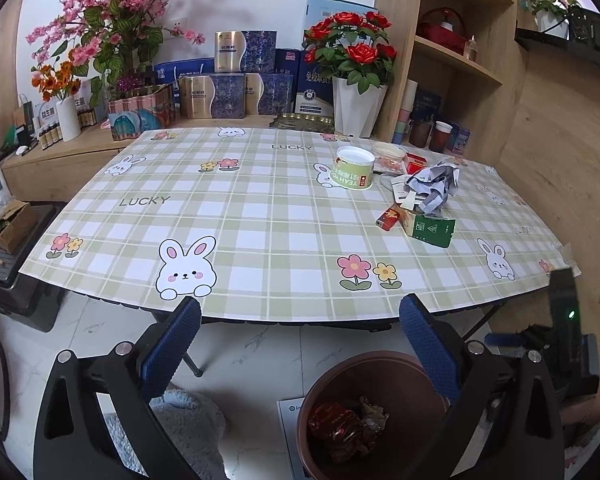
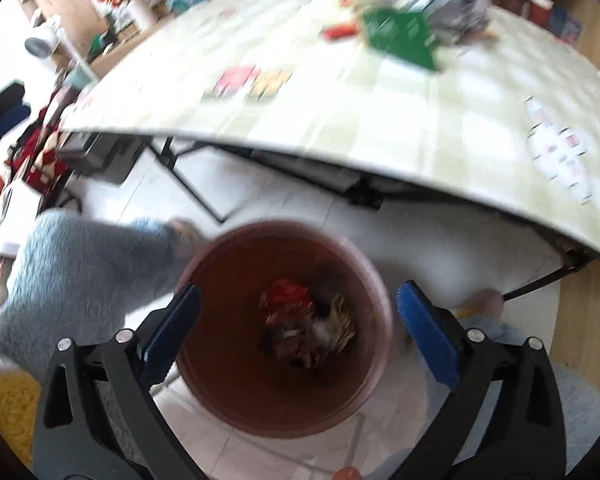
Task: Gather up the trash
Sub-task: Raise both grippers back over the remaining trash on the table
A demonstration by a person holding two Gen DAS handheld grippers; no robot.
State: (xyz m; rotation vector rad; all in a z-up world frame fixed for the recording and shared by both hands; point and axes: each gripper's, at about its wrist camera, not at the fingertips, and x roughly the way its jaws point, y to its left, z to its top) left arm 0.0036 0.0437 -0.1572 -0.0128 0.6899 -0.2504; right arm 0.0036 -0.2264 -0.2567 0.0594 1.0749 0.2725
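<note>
- Right wrist view: my right gripper points steeply down over the brown bin, its blue pads spread wide and nothing between them.
- The picture is blurred, but I can make out a red wrapper and brownish scraps lying at the bottom of the bin, dead centre between the fingers.
- A grey fleecy sleeve sits at 9 o'clock of the bin, touching its rim.
- Left wrist view: my left gripper hangs open and empty just off the near edge of the worktop, with the bin on the floor at 5 o'clock.
- More trash waits on the worktop at 2 o'clock: a crumpled grey paper, a green carton just in front of it, and a small red pack touching the carton's left end.
- A green-and-white tub stands upright at 10 o'clock of the crumpled paper, close beside it.
- I see a red box behind the paper, partly hidden.
</note>
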